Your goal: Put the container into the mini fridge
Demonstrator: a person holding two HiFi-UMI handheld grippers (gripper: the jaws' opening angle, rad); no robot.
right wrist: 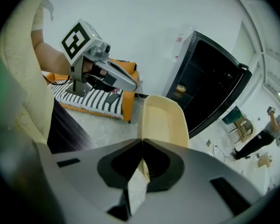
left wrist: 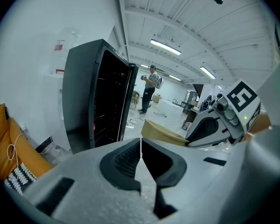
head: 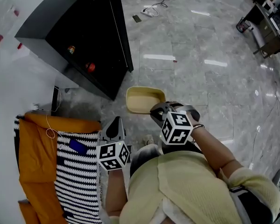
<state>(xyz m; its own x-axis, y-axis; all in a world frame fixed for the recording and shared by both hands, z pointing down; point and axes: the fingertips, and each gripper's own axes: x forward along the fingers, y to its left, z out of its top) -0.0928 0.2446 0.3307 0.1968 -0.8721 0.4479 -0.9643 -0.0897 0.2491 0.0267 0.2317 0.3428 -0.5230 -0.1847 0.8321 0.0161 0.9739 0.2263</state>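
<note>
Right gripper [right wrist: 141,158] grips the container [right wrist: 162,120] by its near rim, jaws pinched tight on the thin cream wall. The shallow tub sticks out ahead of it, carried in the air above the grey floor [head: 200,78]. Left gripper [left wrist: 141,155] rides alongside with its jaws pressed together on nothing, a spare hand at this point. The mini fridge [head: 79,27] stands ahead and to the left, front open and dark shelves showing. On them sit a red item [head: 90,67] and what looks like a small can [head: 71,49], hard to say more at that size. So this reads as the carry step: container lifted, well apart from the fridge, not yet at the opening. The next move calls for swinging the tub left towards that opening, levelling it over a shelf and picking a bare stretch beside those items. Held by one edge only, the far end could sag or clip the frame. The orange cushion [head: 37,139] and striped cloth [head: 79,171] lie low at the left, off the path.
</note>
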